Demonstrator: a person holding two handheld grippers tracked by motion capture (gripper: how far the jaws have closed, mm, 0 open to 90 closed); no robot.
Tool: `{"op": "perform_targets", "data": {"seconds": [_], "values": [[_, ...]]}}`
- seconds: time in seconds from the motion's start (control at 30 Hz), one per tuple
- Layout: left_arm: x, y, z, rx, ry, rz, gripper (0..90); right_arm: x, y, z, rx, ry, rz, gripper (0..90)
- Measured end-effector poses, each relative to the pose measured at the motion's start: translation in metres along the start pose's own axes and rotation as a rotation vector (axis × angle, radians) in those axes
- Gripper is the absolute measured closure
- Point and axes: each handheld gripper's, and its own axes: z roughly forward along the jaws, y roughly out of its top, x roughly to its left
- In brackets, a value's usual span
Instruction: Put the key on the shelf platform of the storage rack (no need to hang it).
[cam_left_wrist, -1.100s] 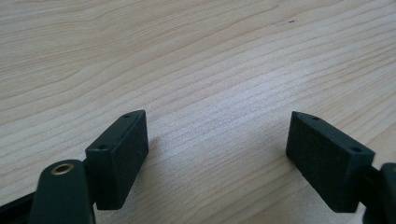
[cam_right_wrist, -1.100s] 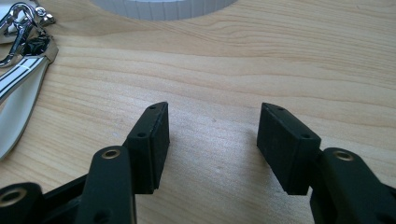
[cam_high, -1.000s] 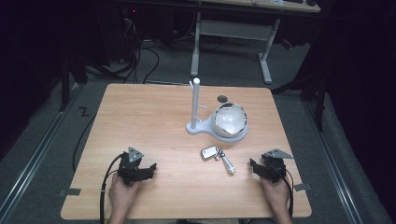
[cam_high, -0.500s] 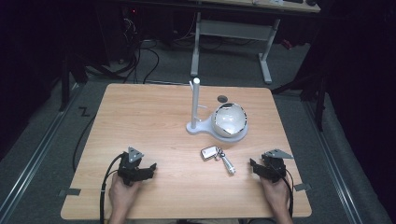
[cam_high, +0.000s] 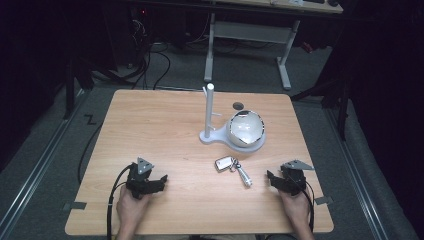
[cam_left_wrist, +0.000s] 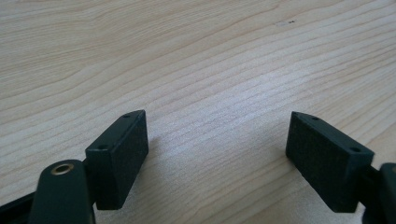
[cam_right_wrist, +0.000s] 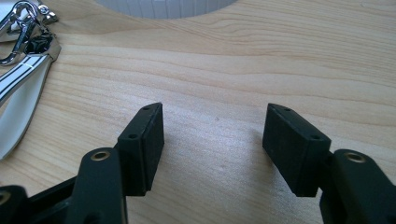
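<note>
Wooden table (cam_high: 165, 130) bears keys (cam_high: 232, 167); both claws (cam_high: 155, 181) (cam_high: 274, 179) gape, right just widened.

I see the silver key bunch with its white fob (cam_high: 233, 168) lying flat on the light wooden tabletop (cam_high: 165, 130), just in front of the white stand's round base (cam_high: 220, 137), its metal ring and striped strap (cam_right_wrist: 21, 70) spread loose
</note>
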Motion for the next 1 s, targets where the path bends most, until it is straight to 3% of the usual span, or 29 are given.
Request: {"op": "perform_targets", "data": {"seconds": [1.0], "values": [[0.0, 0.0, 0.0, 0.0, 0.0, 0.0, 21.4, -0.0037, 0.0006, -0.009, -0.023, 0.049, 0.039, 40.0]]}}
